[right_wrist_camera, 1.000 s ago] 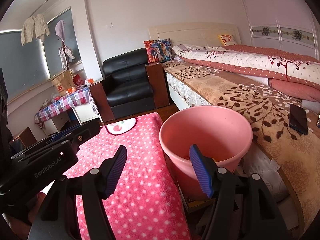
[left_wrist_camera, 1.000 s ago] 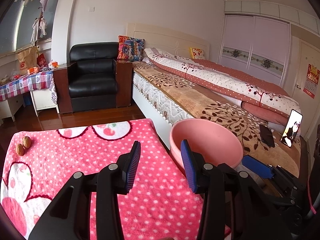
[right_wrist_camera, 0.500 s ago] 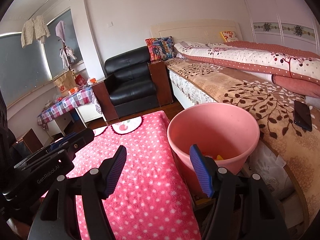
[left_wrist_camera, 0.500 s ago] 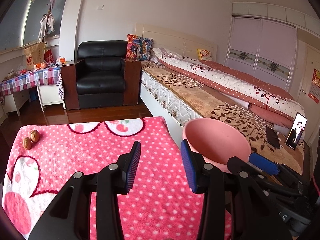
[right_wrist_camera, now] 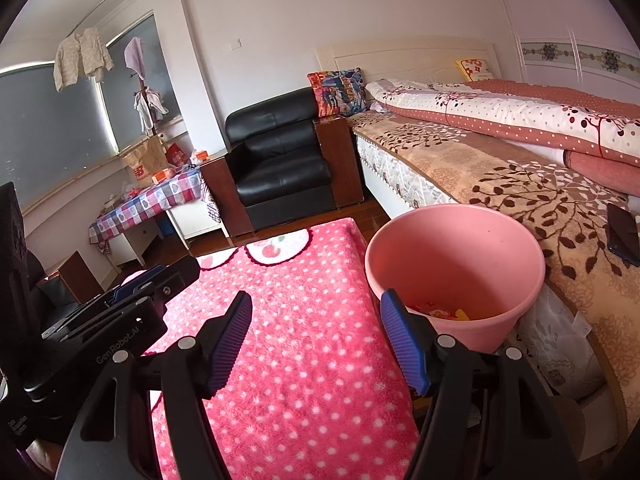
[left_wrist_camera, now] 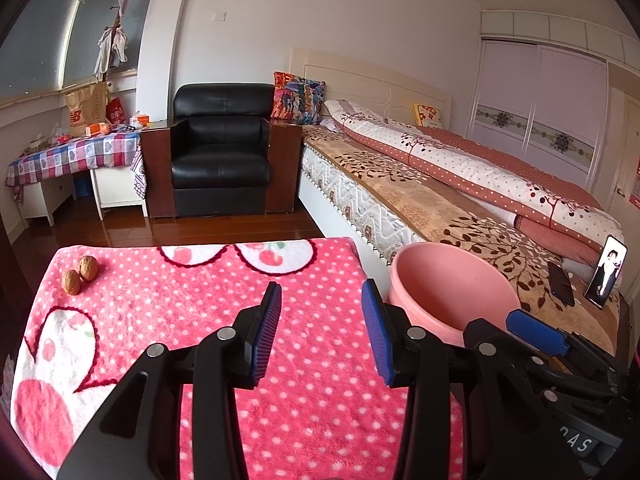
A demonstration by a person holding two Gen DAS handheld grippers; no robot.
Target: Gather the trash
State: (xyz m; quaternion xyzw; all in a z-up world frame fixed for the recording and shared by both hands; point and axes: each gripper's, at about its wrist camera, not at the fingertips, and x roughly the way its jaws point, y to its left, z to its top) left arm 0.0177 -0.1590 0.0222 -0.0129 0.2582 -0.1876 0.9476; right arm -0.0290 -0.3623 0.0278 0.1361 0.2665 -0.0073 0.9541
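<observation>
A pink bucket (right_wrist_camera: 456,256) stands at the right edge of a table covered in a pink dotted blanket (right_wrist_camera: 304,344); red and yellow scraps (right_wrist_camera: 440,311) lie in its bottom. It also shows in the left wrist view (left_wrist_camera: 448,288). Two walnuts (left_wrist_camera: 80,274) lie at the blanket's (left_wrist_camera: 208,304) far left corner. My left gripper (left_wrist_camera: 320,332) is open and empty above the blanket. My right gripper (right_wrist_camera: 316,344) is open and empty, its right finger in front of the bucket. Each gripper shows at the edge of the other's view.
A bed (left_wrist_camera: 460,192) with folded quilts runs along the right, with a dark phone (right_wrist_camera: 622,234) and a propped phone (left_wrist_camera: 606,270) on it. A black armchair (left_wrist_camera: 222,152) and a checked-cloth side table (left_wrist_camera: 76,156) stand beyond the blanket table.
Both grippers have drawn back and risen a little, so more of the blanket and the bucket's inside shows. Both jaws stay open.
</observation>
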